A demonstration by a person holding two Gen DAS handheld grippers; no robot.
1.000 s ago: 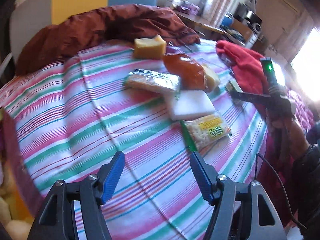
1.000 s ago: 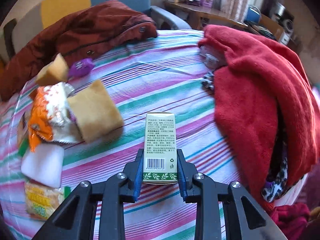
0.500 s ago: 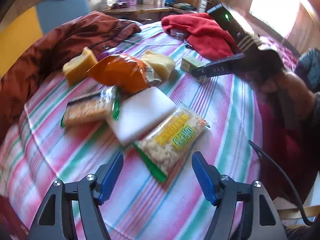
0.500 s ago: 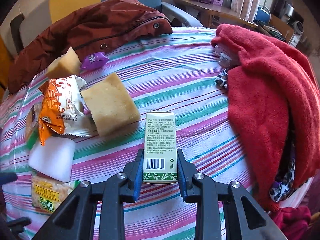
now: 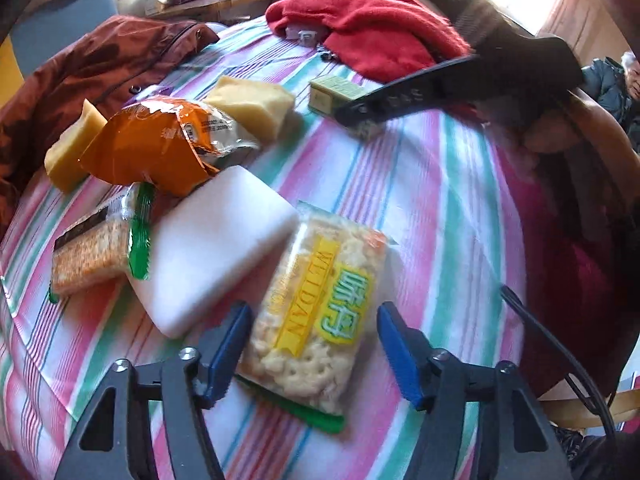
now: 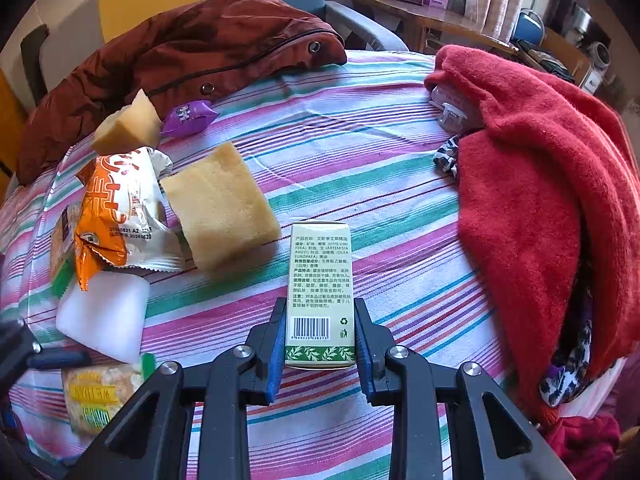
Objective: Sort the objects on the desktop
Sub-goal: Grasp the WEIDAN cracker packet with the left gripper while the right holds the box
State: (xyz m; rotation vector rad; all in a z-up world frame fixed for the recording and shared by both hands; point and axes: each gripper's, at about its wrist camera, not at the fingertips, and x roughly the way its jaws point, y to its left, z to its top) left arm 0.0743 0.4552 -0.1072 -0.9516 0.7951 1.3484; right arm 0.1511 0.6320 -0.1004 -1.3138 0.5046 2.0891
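Note:
My left gripper (image 5: 312, 344) is open, its blue fingers on either side of a yellow cracker packet (image 5: 316, 312) lying on the striped tablecloth (image 5: 432, 208). My right gripper (image 6: 320, 340) is shut on a green box (image 6: 320, 280), which also shows in the left wrist view (image 5: 336, 94). Beside the packet lie a white block (image 5: 212, 252), an orange snack bag (image 5: 156, 144), a brown cracker packet (image 5: 92, 256) and two yellow sponges (image 5: 252, 104) (image 5: 68, 148). A purple sachet (image 6: 186, 118) lies by the jacket.
A red towel (image 6: 540, 184) covers the table's right side, with a clip (image 6: 452, 108) at its edge. A brown jacket (image 6: 180, 60) lies at the back. A person (image 5: 624, 80) sits at far right in the left wrist view.
My left gripper has moved forward so its fingers now sit on either side of the yellow cracker packet. My right gripper still holds the green box and has moved slightly over the cloth.

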